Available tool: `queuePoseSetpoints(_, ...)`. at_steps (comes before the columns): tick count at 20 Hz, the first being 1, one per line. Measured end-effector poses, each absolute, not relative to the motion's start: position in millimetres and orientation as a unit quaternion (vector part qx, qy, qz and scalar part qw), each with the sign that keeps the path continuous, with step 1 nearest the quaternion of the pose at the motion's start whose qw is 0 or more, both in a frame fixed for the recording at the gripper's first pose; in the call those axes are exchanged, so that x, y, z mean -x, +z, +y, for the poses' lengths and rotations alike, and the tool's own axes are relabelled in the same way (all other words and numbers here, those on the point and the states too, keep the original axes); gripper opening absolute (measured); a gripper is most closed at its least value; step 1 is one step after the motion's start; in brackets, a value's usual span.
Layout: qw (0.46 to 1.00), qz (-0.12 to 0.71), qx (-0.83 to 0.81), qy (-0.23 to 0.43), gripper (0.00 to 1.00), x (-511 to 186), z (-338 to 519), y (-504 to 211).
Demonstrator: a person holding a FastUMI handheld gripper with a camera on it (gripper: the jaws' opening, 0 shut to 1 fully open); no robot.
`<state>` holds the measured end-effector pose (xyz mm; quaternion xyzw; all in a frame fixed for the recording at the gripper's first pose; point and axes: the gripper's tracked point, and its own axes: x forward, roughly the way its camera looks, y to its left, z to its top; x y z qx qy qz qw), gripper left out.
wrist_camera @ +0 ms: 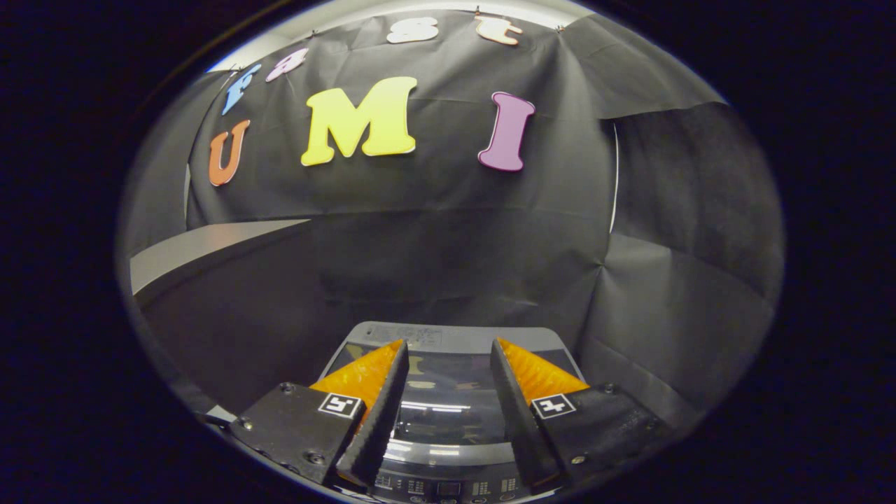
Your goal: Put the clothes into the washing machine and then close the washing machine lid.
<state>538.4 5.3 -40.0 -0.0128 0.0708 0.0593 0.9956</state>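
Orange-backed fingers (pixel 374 392) of the gripper (pixel 448 413) were spread apart, holding nothing. Washing machine (pixel 448 448) sat directly below and between them, glossy dark lid (pixel 448 399) down, control panel (pixel 448 486) nearest the camera.

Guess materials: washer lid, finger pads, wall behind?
Washer lid: looks like dark glass or glossy plastic in a grey frame; it mirrors light bars. Fingers of the open gripper above it: black ribbed pads, probably rubber, matte, backed by orange ridged plastic. Wall: black matte cloth, creased and folded.
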Motion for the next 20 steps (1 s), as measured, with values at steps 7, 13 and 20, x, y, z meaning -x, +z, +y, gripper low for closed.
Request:
queuePoseSetpoints(7,0.994,0.086,-0.013,0.064,0.75,-499.5,9.6,-65.1)
queuePoseSetpoints(13,0.996,0.081,-0.017,0.021,0.75,-379.1,0.2,-89.1)
queuePoseSetpoints(20,0.998,0.052,-0.014,-0.020,0.88,-197.6,22.8,-92.5)
